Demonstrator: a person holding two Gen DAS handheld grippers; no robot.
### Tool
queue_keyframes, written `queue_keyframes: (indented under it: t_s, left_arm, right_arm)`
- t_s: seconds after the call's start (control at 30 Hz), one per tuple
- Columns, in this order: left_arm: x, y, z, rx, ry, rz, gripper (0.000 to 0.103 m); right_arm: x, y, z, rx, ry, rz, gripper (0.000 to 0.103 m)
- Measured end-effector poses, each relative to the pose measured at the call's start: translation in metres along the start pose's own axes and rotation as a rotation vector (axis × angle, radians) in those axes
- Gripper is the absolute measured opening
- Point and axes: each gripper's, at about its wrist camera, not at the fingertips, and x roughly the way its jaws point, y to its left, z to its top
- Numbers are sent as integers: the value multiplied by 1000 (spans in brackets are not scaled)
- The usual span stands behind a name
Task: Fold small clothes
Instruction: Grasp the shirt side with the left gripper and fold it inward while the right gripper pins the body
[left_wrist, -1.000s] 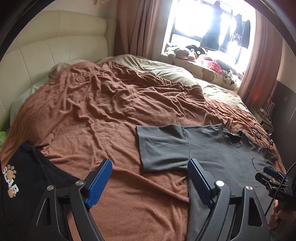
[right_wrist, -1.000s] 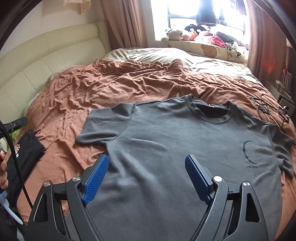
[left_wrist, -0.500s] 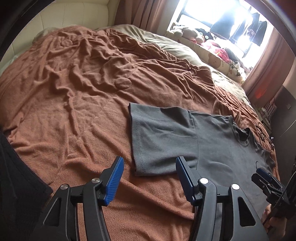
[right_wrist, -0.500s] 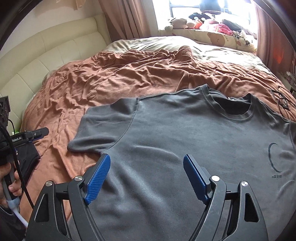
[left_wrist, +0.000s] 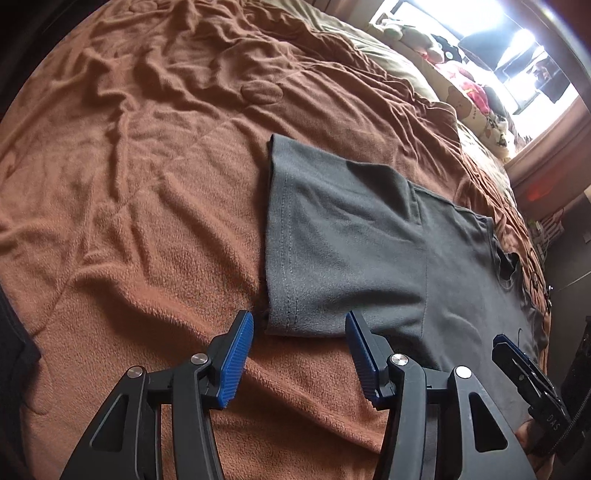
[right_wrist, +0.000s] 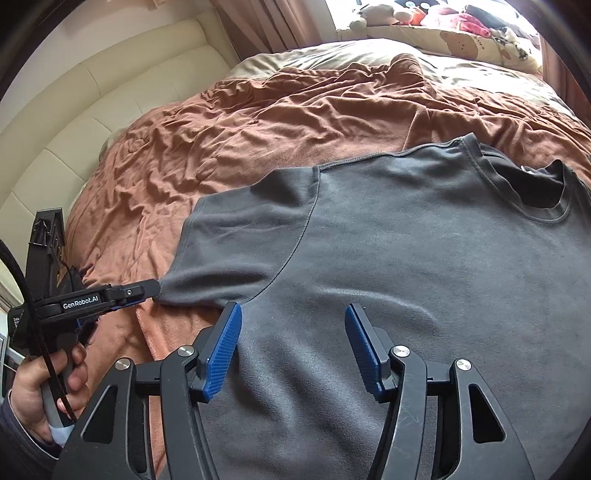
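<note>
Where blanket (left_wrist: 147, 184) wrinkles, T-shirt (right_wrist: 406, 258) lies flat (curtains (right_wrist: 273, 22) behind).

One grey T-shirt (right_wrist: 424, 266), one brown blanket (left_wrist: 147, 166), two tools.

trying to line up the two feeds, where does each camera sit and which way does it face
Left wrist: on the left gripper, angled down over the blanket at the sleeve of the t-shirt; its own closing fingers show, and the right gripper at right.
Right wrist: on the right gripper, angled down over the shirt's body toward the headboard; its closing fingers show, plus the left gripper and hand.
Shared: shirt, sleeve, blanket, window end.
</note>
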Motion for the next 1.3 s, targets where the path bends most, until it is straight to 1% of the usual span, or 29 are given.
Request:
queue_keyframes:
  t_s: [0.1, 0.2, 0.23, 0.27, 0.3, 0.33, 0.37, 0.4, 0.43, 0.47, 0.5, 0.67, 0.73, 0.8, 0.9, 1.0, 1.07, 1.2, 1.3]
  left_arm:
    - [5, 5, -4, -37, 17, -1, 54]
    - [11, 11, -7, -85, 29, -36, 54]
    - [13, 14, -7, -109, 22, -48, 54]
    - [15, 17, -8, -137, 11, -63, 54]
    - [16, 19, -9, -161, 1, -77, 53]
    - [16, 21, -9, -179, -8, -82, 49]
    - [14, 23, -9, -191, -17, -79, 38]
    - [14, 24, -8, -202, -20, -84, 31]
    - [13, 25, -7, -213, -19, -99, 20]
    - [13, 26, -7, -221, -21, -120, 14]
    - [10, 26, -6, -221, -28, -138, 12]
    - [-5, 15, 2, -179, -77, -156, 10]
    - [-10, 10, 8, -165, -91, -161, 9]
    - [-15, 5, 13, -153, -107, -171, 9]
    - [-22, -3, 22, -134, -131, -189, 8]
    - [-25, -12, 30, -122, -141, -211, 8]
    - [-27, -17, 33, -117, -141, -231, 7]
    - [-29, -29, 34, -107, -138, -270, 7]
    - [-30, -40, 32, -89, -135, -304, 7]
  right_arm:
    - [6, -1, 2, 10, 11, 12, 56]
    - [11, -1, 3, 20, 23, 25, 55]
    - [13, -1, 3, 24, 27, 30, 53]
    - [15, -1, 3, 29, 32, 37, 47]
    - [18, 0, 3, 35, 40, 42, 40]
    - [22, 0, 3, 44, 51, 48, 35]
    - [26, 0, 4, 50, 62, 55, 29]
    - [28, 1, 5, 60, 73, 63, 28]
    - [32, 1, 5, 69, 79, 70, 28]
    - [34, 2, 7, 77, 83, 75, 27]
    - [37, 2, 8, 86, 86, 77, 26]
    - [54, -3, 14, 169, 112, 118, 21]
    - [62, -6, 15, 211, 120, 139, 17]
    - [70, -9, 17, 249, 131, 163, 8]
    - [81, -11, 18, 287, 144, 195, 4]
    - [91, -12, 18, 313, 153, 222, 4]
    - [98, -13, 17, 332, 161, 224, 4]
    - [115, -17, 12, 401, 183, 250, 3]
    - [120, -18, 13, 425, 173, 261, 3]
